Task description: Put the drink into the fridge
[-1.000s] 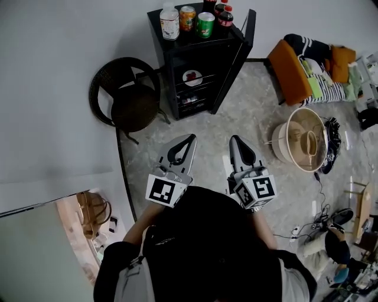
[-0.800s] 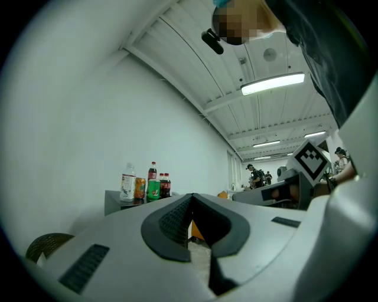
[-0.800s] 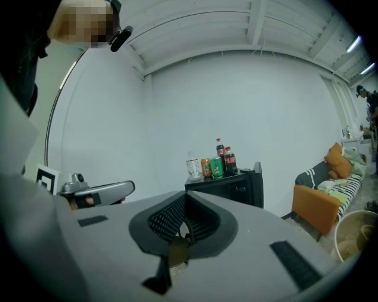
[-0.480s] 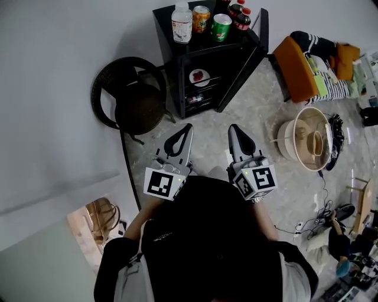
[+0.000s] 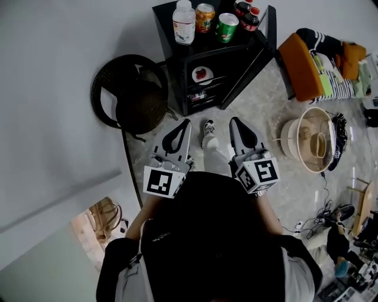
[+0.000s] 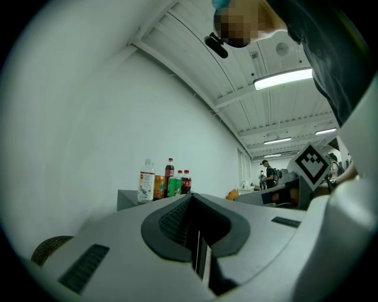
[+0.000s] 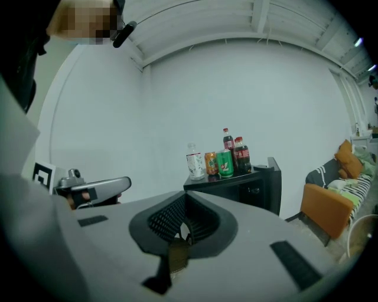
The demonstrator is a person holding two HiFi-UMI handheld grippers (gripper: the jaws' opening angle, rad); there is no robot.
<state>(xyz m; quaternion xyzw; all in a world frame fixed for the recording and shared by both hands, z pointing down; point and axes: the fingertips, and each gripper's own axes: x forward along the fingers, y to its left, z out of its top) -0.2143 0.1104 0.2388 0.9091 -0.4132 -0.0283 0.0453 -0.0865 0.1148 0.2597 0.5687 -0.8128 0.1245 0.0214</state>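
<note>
**Drinks:** white-labelled bottle (image 5: 183, 22), orange can (image 5: 205, 16), green can (image 5: 227, 27) and dark cola bottles (image 5: 248, 15), bunched on top of the black fridge (image 5: 218, 65), well apart from both grippers.

**Fridge door:** appears swung open at the right.

**Left gripper** (image 5: 185, 122): fingers pressed together, empty.

**Right gripper** (image 5: 234, 120): likewise.

**Hazards, as judged:**
- A reach with the fingers unparted would shove a drink rather than take it.
- The drinks stand close enough that a wide approach may topple a neighbour.
- The wicker chair (image 5: 133, 97) just beside the fridge could snag the left gripper.

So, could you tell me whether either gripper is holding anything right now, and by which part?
Nothing is held: the left gripper and the right gripper are both shut and empty, and the drinks stand untouched ahead.
</note>
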